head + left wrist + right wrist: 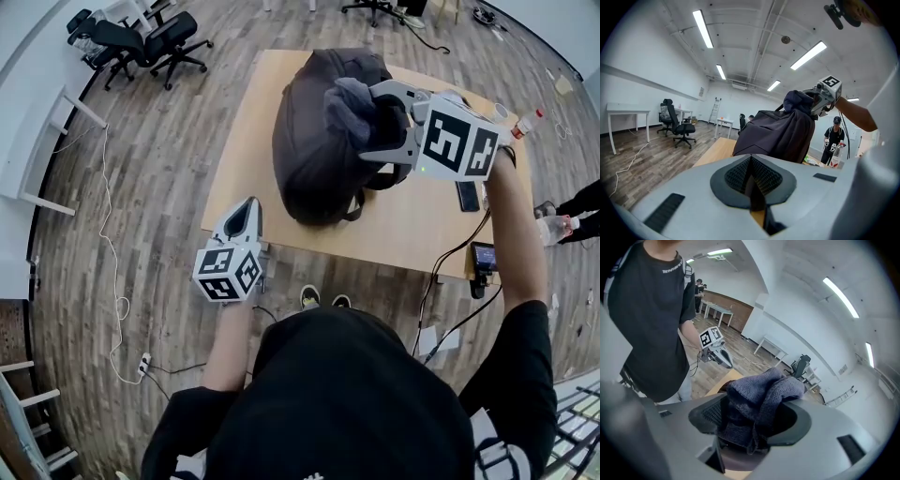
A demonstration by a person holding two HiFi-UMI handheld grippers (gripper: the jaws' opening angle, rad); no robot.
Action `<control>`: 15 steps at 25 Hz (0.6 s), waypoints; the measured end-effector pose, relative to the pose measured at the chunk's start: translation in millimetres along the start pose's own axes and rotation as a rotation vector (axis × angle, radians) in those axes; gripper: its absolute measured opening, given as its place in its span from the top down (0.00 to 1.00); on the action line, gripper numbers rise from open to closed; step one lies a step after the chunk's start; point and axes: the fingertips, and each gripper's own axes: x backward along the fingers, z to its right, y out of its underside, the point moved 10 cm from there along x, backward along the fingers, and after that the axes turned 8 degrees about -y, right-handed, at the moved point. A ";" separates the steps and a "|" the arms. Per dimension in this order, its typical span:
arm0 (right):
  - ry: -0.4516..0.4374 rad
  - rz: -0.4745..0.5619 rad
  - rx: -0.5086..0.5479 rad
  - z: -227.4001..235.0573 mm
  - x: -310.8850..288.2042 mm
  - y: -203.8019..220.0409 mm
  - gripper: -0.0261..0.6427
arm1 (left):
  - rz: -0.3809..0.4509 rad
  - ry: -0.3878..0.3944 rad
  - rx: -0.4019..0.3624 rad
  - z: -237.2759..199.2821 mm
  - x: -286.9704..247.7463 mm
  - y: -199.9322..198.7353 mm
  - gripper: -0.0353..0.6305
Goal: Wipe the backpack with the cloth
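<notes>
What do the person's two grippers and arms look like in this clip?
Both the left gripper and right gripper are light grey with dark ribbed pads, each carrying a white cube with black square markers. The person wears a black short-sleeved shirt with white print.

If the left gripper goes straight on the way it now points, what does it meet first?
Probably the backpack on the table; depth is unclear, so the table edge might come first.

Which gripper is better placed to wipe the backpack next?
Right. The right gripper hangs over the backpack with the cloth between its open jaws; it may need to close first. The left gripper is shut, empty, off to the side.
</notes>
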 end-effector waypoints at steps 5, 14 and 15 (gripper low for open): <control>0.097 -0.003 -0.022 -4.5 -13.1 -18.4 0.85 | 0.000 0.001 0.003 1.8 1.7 -0.5 0.92; 0.328 -0.017 -0.008 -33.2 -37.3 -35.1 0.87 | 0.005 -0.006 0.016 0.2 7.3 2.4 0.92; 0.357 -0.027 0.003 -38.6 -39.9 -36.4 0.87 | 0.005 -0.009 0.016 -1.4 8.3 2.2 0.92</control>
